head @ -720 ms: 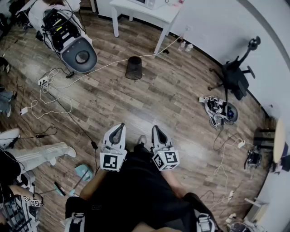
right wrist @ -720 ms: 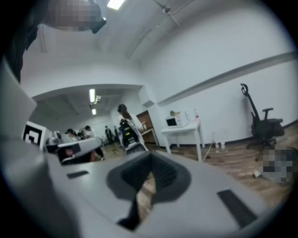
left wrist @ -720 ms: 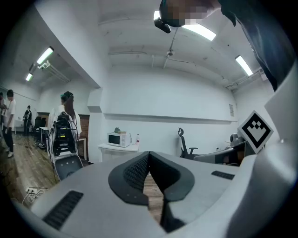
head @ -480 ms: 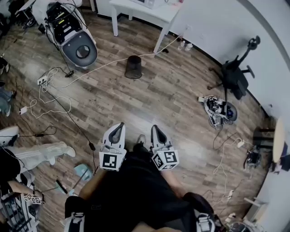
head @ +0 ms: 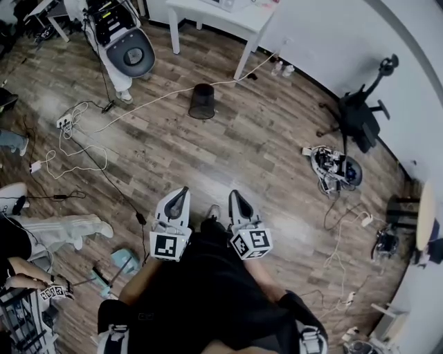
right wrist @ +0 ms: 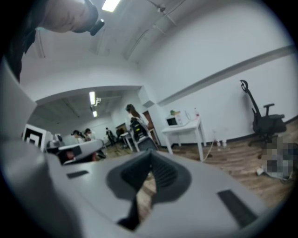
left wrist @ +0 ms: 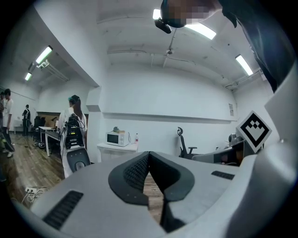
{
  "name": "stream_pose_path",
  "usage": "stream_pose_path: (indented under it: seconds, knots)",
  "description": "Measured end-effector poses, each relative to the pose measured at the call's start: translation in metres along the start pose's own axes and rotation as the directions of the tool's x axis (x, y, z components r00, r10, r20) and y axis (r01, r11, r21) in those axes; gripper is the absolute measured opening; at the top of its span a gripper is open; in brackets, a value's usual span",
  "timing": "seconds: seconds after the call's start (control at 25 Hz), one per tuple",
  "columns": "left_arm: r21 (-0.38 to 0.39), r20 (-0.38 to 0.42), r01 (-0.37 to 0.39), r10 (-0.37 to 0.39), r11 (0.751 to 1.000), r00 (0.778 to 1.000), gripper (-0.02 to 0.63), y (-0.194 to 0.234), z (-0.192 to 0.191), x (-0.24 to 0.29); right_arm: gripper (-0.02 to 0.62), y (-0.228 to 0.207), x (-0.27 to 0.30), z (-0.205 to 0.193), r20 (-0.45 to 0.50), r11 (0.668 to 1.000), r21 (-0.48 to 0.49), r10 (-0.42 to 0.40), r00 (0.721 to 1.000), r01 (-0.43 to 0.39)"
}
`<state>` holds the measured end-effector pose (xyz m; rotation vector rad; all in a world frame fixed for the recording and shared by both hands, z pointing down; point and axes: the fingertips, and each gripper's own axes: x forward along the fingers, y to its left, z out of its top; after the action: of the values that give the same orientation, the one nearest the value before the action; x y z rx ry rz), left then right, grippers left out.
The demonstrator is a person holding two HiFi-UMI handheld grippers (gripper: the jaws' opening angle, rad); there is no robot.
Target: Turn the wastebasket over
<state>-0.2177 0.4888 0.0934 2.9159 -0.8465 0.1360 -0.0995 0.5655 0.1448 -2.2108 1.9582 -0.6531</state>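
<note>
Black wastebasket [head: 202, 101] stands far off; left tool [head: 178, 196] and right tool [head: 237, 201], both pressed together and empty, should approach, spread, then grip its rim.

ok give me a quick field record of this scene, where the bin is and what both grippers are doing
wastebasket: black mesh, standing on the wood floor near the white table, nothing touching it
cable: white, runs along the floor close by the wastebasket
left gripper: shut, empty, well short of the wastebasket
right gripper: shut, empty, beside the left gripper
task: not yet begun
</note>
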Motion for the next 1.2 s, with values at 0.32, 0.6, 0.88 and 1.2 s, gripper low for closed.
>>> stream_pose_path:
  seconds: [0.32, 0.6, 0.88, 1.2]
  knots:
    - [0.016, -0.014, -0.054, 0.054, 0.998, 0.998, 0.035, -0.017, -0.005, 0.016, 0.032, -0.034, -0.006, -0.001, -0.011, 1.000, -0.005, 0.014, 1.000, -0.014]
    - [0.015, -0.019, -0.084, 0.084, 0.996, 0.996, 0.035, -0.040, -0.013, 0.040, 0.032, -0.066, -0.001, 0.005, -0.019, 0.999, -0.028, 0.044, 0.999, -0.045]
    - [0.014, -0.042, -0.095, 0.096, 0.995, 0.995, 0.035, -0.037, -0.021, 0.069, 0.032, -0.087, 0.019, 0.009, -0.041, 0.998, -0.025, 0.058, 0.997, -0.059]
    - [-0.006, -0.061, -0.091, 0.090, 0.996, 0.994, 0.035, 0.000, -0.027, 0.125, 0.032, -0.105, 0.083, 0.022, -0.054, 0.998, -0.028, 0.055, 0.997, -0.057]
